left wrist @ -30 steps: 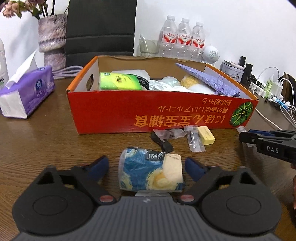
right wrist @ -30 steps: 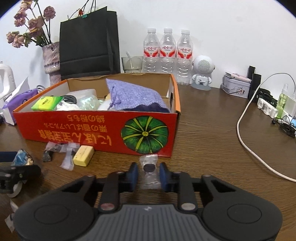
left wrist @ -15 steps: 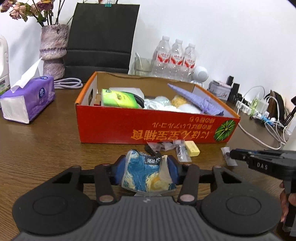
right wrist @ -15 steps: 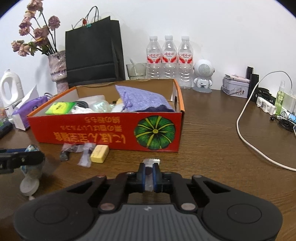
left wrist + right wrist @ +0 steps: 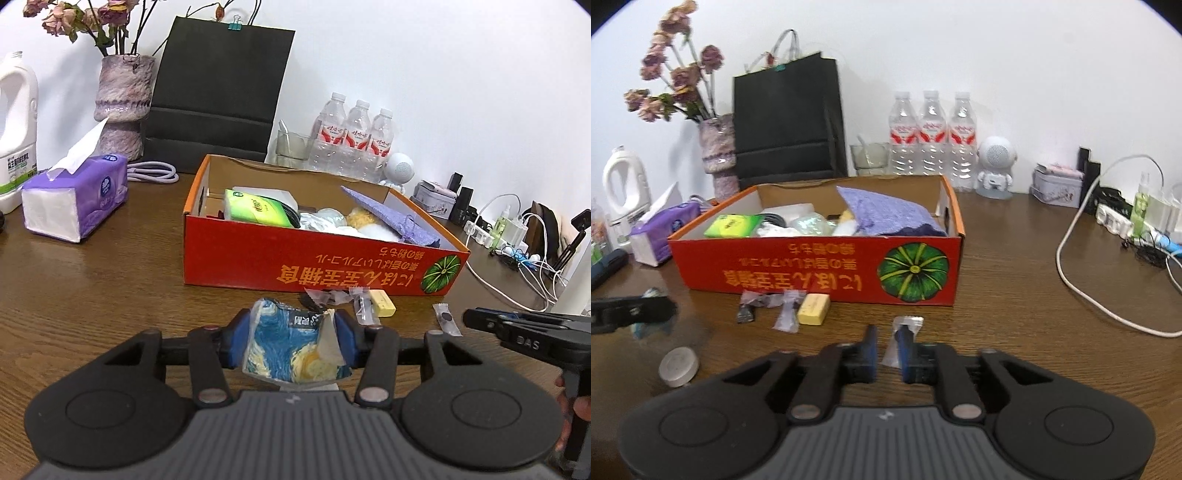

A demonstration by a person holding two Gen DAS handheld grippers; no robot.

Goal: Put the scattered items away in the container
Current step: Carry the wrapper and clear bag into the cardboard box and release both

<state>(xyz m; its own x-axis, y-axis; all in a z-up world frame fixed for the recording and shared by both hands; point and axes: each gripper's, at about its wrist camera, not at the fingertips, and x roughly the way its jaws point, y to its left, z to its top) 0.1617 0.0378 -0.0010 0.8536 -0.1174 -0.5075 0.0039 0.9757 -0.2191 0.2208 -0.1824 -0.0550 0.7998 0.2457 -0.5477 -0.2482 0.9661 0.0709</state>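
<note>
Pinching blue packet — left claw clamped.

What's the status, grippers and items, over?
Left gripper shut on blue packet. Right gripper open, clear sachet against one finger. Red box ahead, unobstructed.

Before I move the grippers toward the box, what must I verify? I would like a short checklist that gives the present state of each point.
1. Left gripper shut firmly on the blue pack: ok.
2. Right gripper grips the small clear packet: not ok. The jaws stand apart and the packet sits beside one finger only.
3. Red box open on top: ok.
4. Free room in the box for the pack: cannot tell, as it already holds many things.
5. Table in front of the box tidied: not ok. The yellow block and the round white cap lie there.
</note>
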